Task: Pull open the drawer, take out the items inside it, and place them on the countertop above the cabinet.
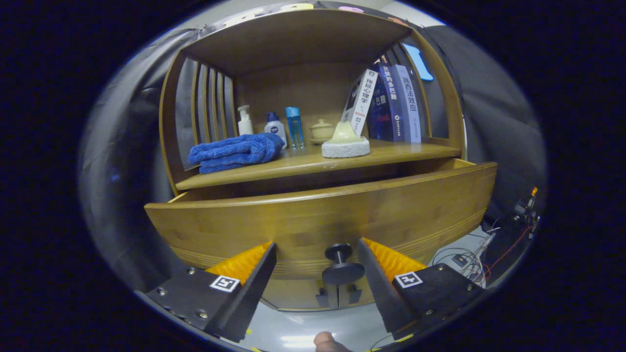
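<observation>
Gripper (317, 254) fingers (386, 278) carry ridged pads, screws, square tags.

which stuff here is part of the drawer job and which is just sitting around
Job: drawer, pulled partly open; its knob between the open gripper fingers, untouched; countertop.

Lying about: blue towel, sponge, bottles, lidded cup, books, cables.
</observation>
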Demonstrator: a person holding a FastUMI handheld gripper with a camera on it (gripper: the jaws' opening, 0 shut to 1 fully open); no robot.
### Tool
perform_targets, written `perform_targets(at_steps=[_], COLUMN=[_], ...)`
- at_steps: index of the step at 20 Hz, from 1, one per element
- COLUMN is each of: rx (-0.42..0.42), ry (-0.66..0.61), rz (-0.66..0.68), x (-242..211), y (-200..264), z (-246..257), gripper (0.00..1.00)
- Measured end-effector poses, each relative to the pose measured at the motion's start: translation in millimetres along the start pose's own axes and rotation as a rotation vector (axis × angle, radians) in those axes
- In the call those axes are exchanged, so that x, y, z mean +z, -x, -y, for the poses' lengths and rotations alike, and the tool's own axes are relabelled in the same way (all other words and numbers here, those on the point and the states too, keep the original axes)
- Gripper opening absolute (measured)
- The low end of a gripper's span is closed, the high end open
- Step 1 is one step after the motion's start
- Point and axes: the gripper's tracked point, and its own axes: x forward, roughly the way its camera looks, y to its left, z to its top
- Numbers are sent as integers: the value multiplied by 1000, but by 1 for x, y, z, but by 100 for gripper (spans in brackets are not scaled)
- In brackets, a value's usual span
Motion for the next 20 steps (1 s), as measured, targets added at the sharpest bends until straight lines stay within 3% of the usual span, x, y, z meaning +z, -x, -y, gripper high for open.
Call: perform_targets(at_steps=[20], rx=[31], ry=[-63], rz=[-63], x=[18], y=[-62], z=[-1], gripper=[100])
